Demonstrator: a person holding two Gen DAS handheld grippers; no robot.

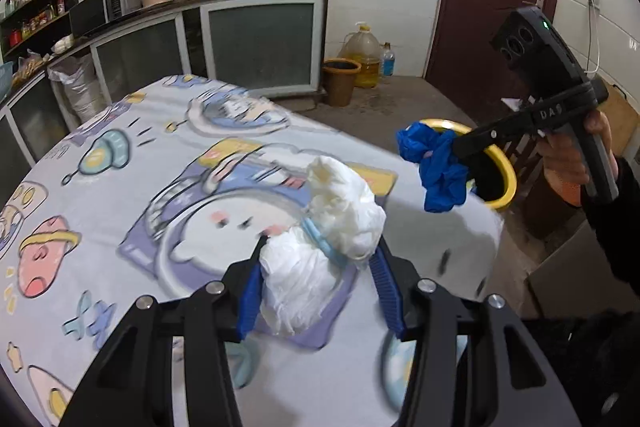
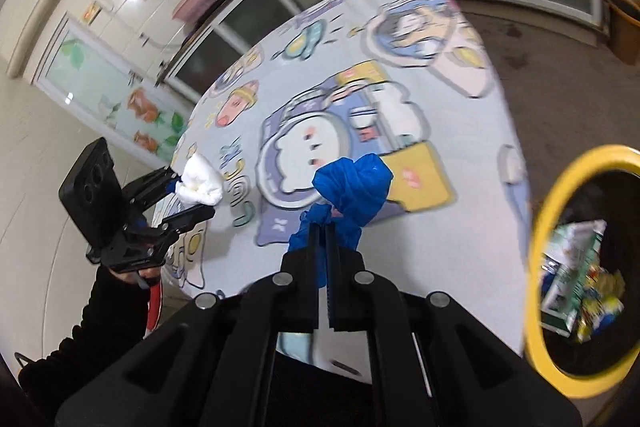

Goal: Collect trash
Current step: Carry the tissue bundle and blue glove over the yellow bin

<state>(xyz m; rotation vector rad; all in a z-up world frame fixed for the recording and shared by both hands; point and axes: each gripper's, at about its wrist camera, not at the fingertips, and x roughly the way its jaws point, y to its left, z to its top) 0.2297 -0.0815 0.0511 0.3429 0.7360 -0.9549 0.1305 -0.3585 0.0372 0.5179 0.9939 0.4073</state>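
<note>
Left gripper (image 1: 316,275) closed around white wad (image 1: 320,247), a crumpled tissue or thin plastic bundle with a pale blue band across its middle; blue pads pressed into both flanks, jaws fairly wide because of the bulk. Wad held just above the worktop (image 1: 120,187), over the cartoon-print cloth; contact with the cloth underneath not possible to tell. Right gripper (image 2: 322,223) pinched nearly closed on blue wad (image 2: 348,187), a crumpled sheet of thin film or glove-like material, bunched above the fingertips and trailing below them. In the left wrist view, blue wad (image 1: 436,163) carried at the worktop's far edge, right beside the bin (image 1: 506,183) with the yellow rim, partly overlapping it from this angle. In the right wrist view, bin (image 2: 536,211) seen off to the right, beside the worktop, with cartons and wrappers already inside. Both wads judged very light, soft and compressible: no risk of breakage, some risk of slipping out if only a loose fold were caught. Best hold judged to be across the thickest bunched part, as with the white one; blue one caught at a thin gathered neck, so likely to dangle and swing. Release over the bin mouth judged easy, though film could cling to the pads. Blue wad judged close to being dropped in; white one well apart from the bin, with a carry across the worktop to come.
</note>
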